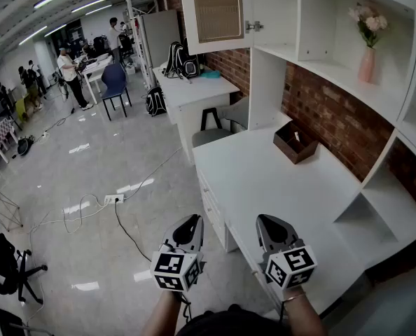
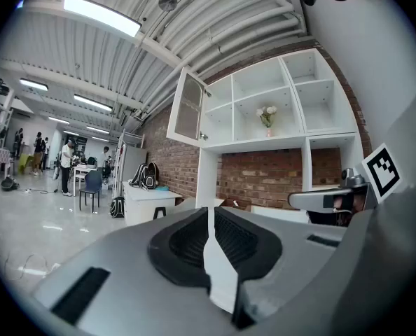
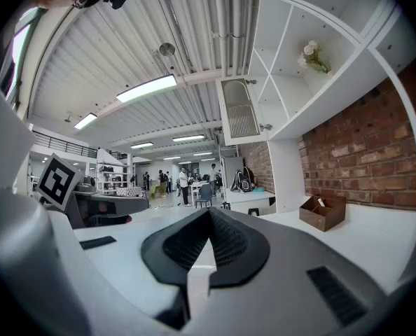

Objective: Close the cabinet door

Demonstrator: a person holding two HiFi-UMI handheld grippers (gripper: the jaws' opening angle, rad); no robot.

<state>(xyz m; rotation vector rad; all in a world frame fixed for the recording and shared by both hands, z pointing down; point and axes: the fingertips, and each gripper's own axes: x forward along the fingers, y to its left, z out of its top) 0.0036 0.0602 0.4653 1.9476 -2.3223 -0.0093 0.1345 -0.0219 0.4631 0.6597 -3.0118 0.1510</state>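
Claws both closed, jaws pressed together, nothing between. My left claw [image 1: 190,224] level over floor; my right claw [image 1: 269,224] level over white table [image 1: 264,180] edge. Cabinet door [image 1: 216,11] swung open, high at left end of shelf unit [image 1: 320,72], well apart from both claws. Brown box [image 1: 295,142] on table beside brick wall [image 1: 334,117].

I hold my left gripper [image 1: 191,222] and my right gripper [image 1: 267,222] side by side in front of me, both pointing level forward, each with its jaws closed together and nothing between them.
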